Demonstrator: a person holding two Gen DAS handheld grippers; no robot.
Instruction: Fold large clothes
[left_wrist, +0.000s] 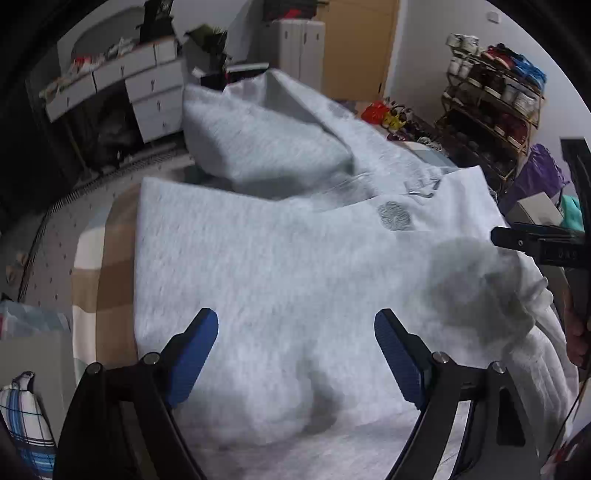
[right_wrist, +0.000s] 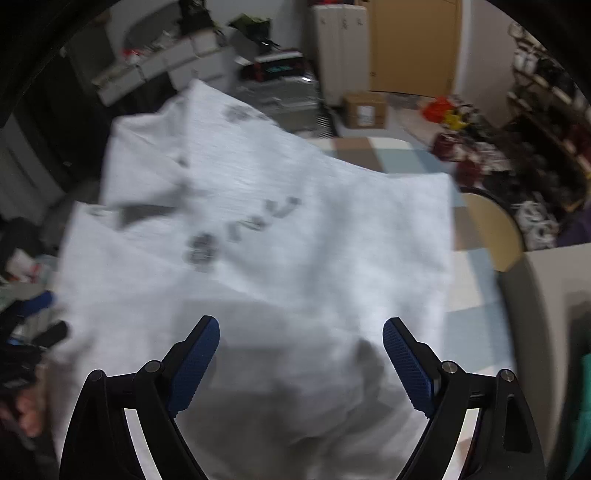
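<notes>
A large light-grey sweatshirt (left_wrist: 280, 258) lies partly folded on a checked table (left_wrist: 99, 266), one part raised in a hump at the back. It has a round grey emblem (left_wrist: 394, 216). My left gripper (left_wrist: 295, 332) is open and empty just above the cloth. My right gripper (right_wrist: 301, 341) is open and empty above the same sweatshirt (right_wrist: 280, 229), which is blurred in the right wrist view. The right gripper also shows at the right edge of the left wrist view (left_wrist: 517, 242), and the left gripper at the left edge of the right wrist view (right_wrist: 33, 314).
White drawers (left_wrist: 147, 88) stand at the back left, a shoe rack (left_wrist: 491, 99) at the back right, a wooden door (right_wrist: 413, 44) behind. A cardboard box (right_wrist: 365, 109) and a round stool (right_wrist: 491, 229) stand on the floor. A plaid pillow (left_wrist: 26, 424) lies at the left.
</notes>
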